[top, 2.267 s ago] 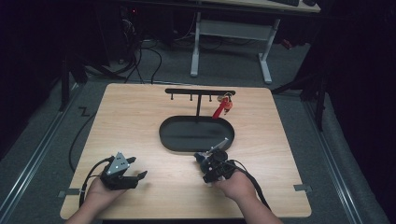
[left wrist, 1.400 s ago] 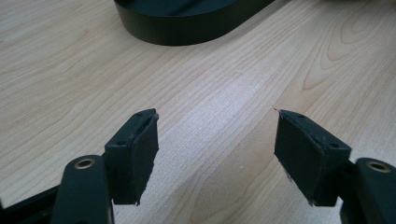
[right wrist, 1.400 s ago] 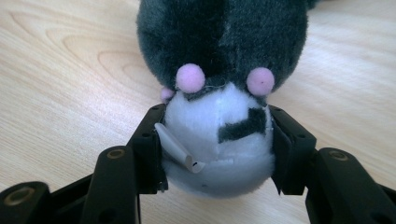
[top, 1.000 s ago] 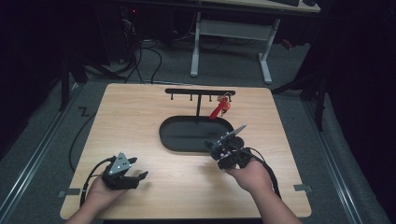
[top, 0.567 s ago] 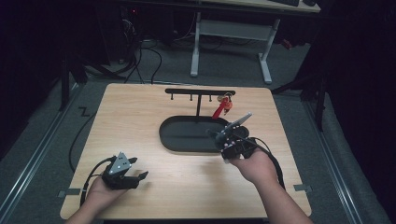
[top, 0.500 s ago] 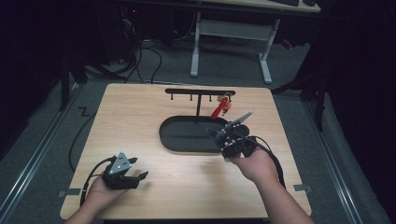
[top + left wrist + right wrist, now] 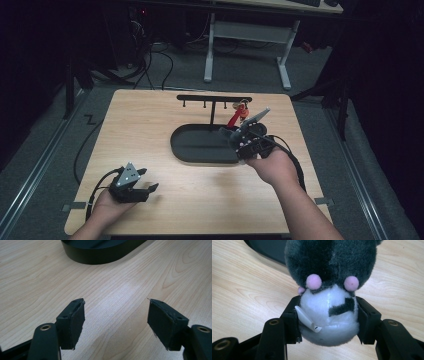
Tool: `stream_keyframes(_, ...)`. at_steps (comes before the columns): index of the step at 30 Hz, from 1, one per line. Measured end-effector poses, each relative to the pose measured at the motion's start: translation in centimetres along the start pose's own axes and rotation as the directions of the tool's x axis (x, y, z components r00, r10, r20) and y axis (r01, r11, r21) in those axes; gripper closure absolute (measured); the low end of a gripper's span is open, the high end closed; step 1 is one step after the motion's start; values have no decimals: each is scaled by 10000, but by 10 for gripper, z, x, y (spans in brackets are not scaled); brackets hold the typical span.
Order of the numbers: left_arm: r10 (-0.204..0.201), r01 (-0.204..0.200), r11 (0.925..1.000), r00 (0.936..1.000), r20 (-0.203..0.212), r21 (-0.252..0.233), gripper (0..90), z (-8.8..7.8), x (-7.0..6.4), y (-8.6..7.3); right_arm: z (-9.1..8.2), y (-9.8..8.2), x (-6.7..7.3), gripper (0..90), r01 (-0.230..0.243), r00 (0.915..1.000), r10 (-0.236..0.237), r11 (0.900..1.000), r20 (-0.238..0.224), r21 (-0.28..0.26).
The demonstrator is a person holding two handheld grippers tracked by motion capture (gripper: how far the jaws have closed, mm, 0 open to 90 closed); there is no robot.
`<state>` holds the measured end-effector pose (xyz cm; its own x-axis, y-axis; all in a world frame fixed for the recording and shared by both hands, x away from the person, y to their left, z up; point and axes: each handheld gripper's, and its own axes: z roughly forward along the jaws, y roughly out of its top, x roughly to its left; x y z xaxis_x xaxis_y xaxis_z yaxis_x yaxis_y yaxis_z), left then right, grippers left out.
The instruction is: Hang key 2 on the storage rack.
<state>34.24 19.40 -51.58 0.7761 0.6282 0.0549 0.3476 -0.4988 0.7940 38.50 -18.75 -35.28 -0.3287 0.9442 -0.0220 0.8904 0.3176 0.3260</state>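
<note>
Clamping a small plush toy, the right tongs are seen in the right gripper view with both black pads pressed against the toy's white, rounded part. The dark grey, furry part of the toy sticks out beyond the pads, and two pink pompoms sit where grey meets white. A white tag is tucked against one pad.

In the high view, the right tongs are held above the right end of the black oval tray, with the toy just over the tray's rim. Behind the tray, a black rack with small hooks stands upright on a post, and a red and orange item, too small to be identified, hangs from it, just beyond the tongs.

Well apart from the tray, toward the near left corner of the tabletop, the left tongs are held low in the person's hand. In the left gripper view, the left tongs are spread wide with bare wood between the pads, and the tray's dark wall is seen farther off.
</note>
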Motion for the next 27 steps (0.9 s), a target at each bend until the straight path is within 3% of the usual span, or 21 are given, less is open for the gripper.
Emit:
stream_keyframes(9,17,-17,10000,10000,-13,3,301,0,0,0,-6,13,1,468,196,9998,-195,9997,43,-111)
stream_keyframes(27,17,-17,10000,10000,1,9,301,0,0,0,-16,36,0,468,106,9998,-101,9995,150,-302)
